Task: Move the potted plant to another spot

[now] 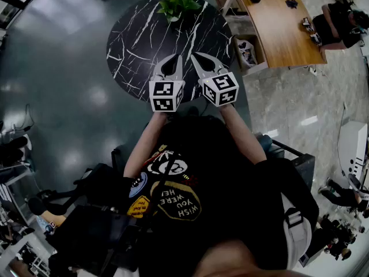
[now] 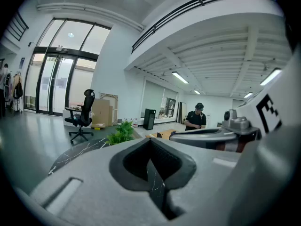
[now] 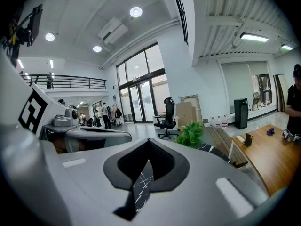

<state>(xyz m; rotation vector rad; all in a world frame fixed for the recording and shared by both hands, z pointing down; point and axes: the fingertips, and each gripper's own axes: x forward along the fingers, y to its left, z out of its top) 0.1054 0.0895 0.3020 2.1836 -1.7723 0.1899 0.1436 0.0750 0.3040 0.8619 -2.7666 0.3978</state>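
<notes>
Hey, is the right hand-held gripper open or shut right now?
Shut: the right hand-held gripper has its jaws touching at the tips, with nothing between them; only the black marble table shows through the gap.

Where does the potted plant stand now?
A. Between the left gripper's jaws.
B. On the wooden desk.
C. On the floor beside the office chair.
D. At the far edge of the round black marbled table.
D: the head view shows the potted plant standing at the far rim of the round table.
</notes>
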